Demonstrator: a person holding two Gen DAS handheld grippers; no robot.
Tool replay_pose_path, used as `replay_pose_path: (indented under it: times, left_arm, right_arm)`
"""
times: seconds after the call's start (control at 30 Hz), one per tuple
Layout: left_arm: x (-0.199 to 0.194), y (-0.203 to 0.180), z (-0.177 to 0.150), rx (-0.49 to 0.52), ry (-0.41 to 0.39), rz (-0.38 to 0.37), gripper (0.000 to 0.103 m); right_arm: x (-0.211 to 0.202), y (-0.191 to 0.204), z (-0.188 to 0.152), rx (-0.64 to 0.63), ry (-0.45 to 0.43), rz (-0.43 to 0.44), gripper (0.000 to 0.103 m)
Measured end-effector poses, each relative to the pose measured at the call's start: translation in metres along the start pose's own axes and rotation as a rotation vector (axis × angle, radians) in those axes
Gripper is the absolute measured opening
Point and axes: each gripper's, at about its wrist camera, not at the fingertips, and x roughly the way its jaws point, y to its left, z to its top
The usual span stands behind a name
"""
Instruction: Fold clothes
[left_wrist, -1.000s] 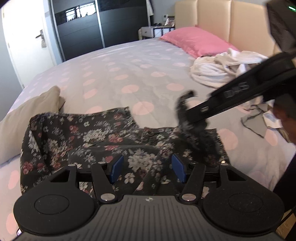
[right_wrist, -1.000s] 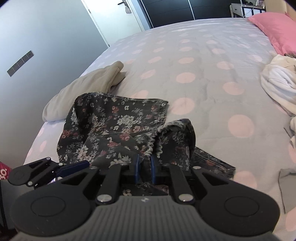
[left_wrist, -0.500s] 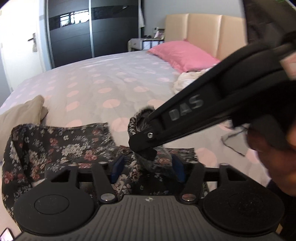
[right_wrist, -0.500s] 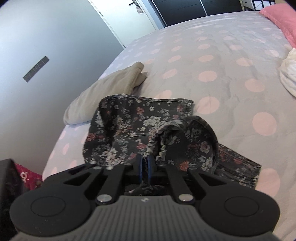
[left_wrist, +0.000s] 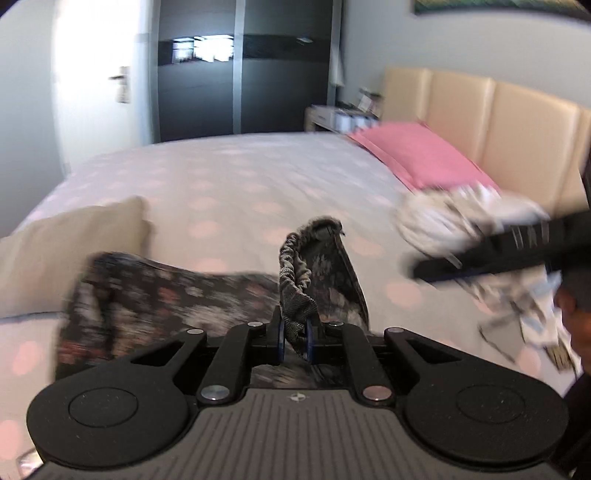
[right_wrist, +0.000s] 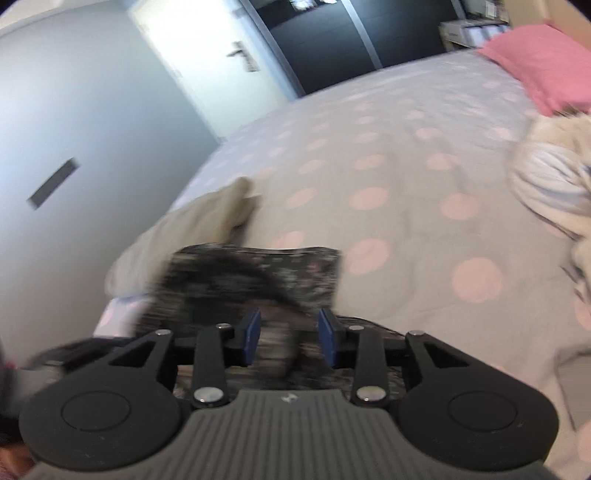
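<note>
Floral garment (left_wrist: 166, 295) on bed (left_wrist: 229, 177) near edge. Left tongs (left_wrist: 294, 341) closing on gathered waistband (left_wrist: 295, 291). Right tongs (right_wrist: 290, 339) opening, pads clear of cloth. Risk: one-sided lift lets waistband slip, garment bunches.

Motion blur smears the floral garment (right_wrist: 255, 280), and the white clothes pile (right_wrist: 554, 177) runs off frame.

Dark floral garment (left_wrist: 177, 295); grey bedspread (left_wrist: 229, 184), pink dots; pink pillow (left_wrist: 417, 155); possibly beige cushion (left_wrist: 70, 251).
</note>
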Motion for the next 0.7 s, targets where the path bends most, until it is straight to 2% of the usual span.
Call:
replay_pose_path:
  times: [0.1,0.33,0.43,0.6,0.7]
  left_arm:
    - [-0.032,0.040,0.020,-0.049,-0.049,0.062,0.007]
    - [-0.109,0.140,0.062,-0.113,-0.172,0.318,0.007]
    - [-0.135,0.183,0.070,-0.157,-0.207,0.426,0.006]
    - [-0.160,0.247,0.063,-0.224,-0.195,0.618,0.006]
    - [-0.160,0.285,0.051,-0.269,-0.146,0.710,0.005]
  right_arm:
    - [0.009,-0.020,0.000,0.076,0.041,-0.090,0.040]
    - [0.023,-0.035,-0.004,0.120,0.109,-0.167,0.039]
    - [0.027,-0.039,-0.006,0.135,0.124,-0.187,0.039]
    - [0.037,-0.040,-0.006,0.128,0.133,-0.216,0.040]
    - [0.042,-0.040,-0.007,0.122,0.138,-0.239,0.040]
